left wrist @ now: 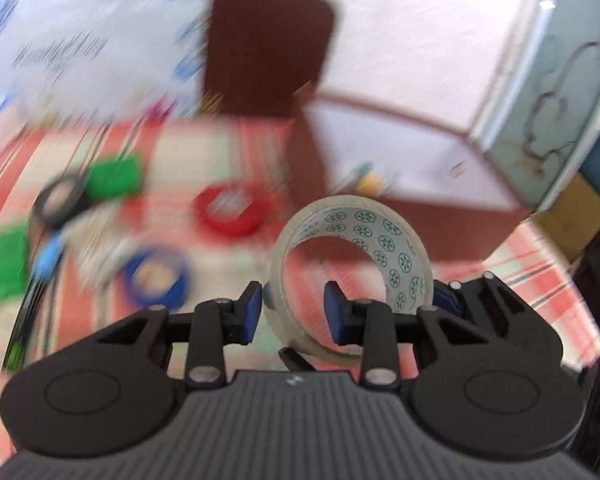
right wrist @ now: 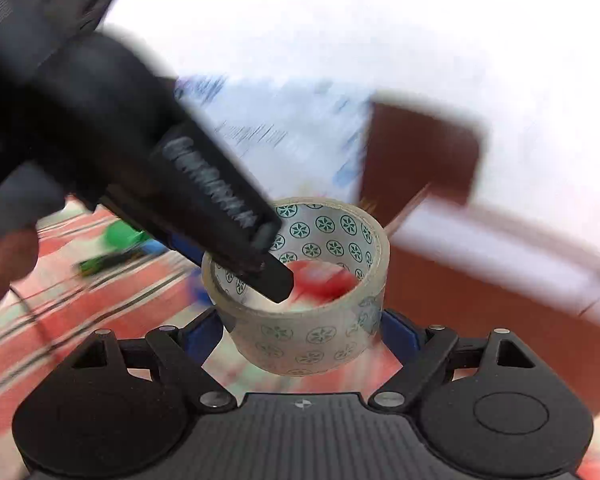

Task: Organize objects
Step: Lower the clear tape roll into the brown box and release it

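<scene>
A clear tape roll (left wrist: 384, 240) with a green flower print on its core hangs above the checked cloth. My left gripper (left wrist: 294, 316) is shut on the roll's left wall, with one blue pad inside the ring and one outside. In the right wrist view the left gripper's black finger (right wrist: 228, 208) reaches down into the same roll (right wrist: 320, 236). My right gripper (right wrist: 300, 332) stands wide open with the roll between its blue pads; whether they touch it is unclear. One right pad (left wrist: 444, 296) shows behind the roll.
An open brown cardboard box (left wrist: 420, 200) with a white inside stands just behind the roll. On the red checked cloth (left wrist: 220, 152) lie red (left wrist: 232, 208), blue (left wrist: 158, 276) and black (left wrist: 58, 200) tape rolls and green blocks (left wrist: 116, 176). A white printed package (left wrist: 80, 40) stands at the back left.
</scene>
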{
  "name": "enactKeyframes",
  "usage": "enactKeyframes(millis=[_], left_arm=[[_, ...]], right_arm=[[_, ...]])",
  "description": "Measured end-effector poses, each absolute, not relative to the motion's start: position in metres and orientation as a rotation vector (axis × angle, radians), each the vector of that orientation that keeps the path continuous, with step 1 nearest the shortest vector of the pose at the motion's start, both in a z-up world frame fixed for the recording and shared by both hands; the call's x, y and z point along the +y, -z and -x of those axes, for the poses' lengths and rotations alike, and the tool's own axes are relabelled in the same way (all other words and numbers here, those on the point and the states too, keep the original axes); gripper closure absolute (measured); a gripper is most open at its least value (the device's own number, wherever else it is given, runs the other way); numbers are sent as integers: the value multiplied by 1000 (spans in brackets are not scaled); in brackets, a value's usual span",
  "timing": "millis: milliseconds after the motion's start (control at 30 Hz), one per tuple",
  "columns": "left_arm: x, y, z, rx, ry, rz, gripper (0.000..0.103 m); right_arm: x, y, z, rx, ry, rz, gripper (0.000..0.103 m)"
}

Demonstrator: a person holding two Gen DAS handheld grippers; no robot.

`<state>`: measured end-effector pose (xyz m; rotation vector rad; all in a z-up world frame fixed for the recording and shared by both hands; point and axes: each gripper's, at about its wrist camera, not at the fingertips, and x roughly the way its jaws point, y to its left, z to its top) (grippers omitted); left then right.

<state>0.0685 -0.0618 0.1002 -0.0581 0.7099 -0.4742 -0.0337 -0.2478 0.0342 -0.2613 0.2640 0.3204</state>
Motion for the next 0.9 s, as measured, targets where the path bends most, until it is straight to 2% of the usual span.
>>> enactKeyframes(millis=[100, 200, 500, 600, 633, 900], left_arm=[[-111, -127, -79, 619, 560, 2, 67], [-163, -141, -99, 585, 630, -24, 67], [-282, -124, -157, 637, 704, -85, 66], [-301, -108, -175, 670, 690, -98, 60], [-305, -104, -178, 675, 671, -111, 57], [-296, -104, -161, 661, 619, -133, 53]], right_arm=[[-278, -55, 36, 139, -191, 296, 18], [-317, -67, 19, 124, -102, 275, 18], [-410, -64, -45, 269, 6, 202, 18], [-426, -58, -54, 265, -4, 168, 10], [-428, -57, -54, 259, 3, 163, 10], [-433, -54, -25, 215, 38, 85, 13]])
